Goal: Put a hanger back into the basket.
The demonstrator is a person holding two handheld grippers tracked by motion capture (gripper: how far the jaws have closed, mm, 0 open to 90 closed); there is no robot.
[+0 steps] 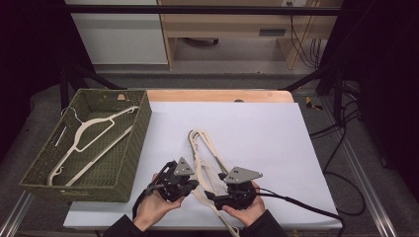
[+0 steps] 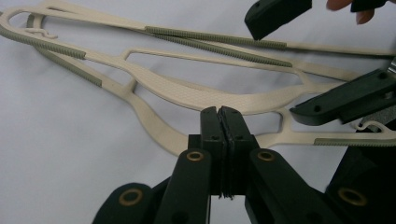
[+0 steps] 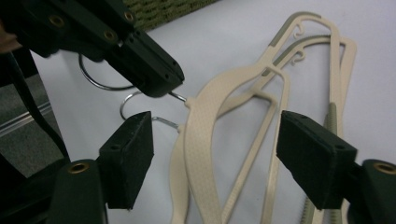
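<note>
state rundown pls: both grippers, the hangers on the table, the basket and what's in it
left gripper: shut, nothing visibly between the jaws, at the neck of the top hanger
right gripper: open, jaws either side of the stacked hangers, not clamped
hangers on the table: two cream ones, lying flat and stacked on the white sheet, wire hooks toward the person
basket: upright at the table's left, holds hangers
hangers in basket: white, lying flat

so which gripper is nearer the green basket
Left. The left gripper sits just off the basket's near right corner; the right gripper is farther right, across the cream hangers on the table.
</note>
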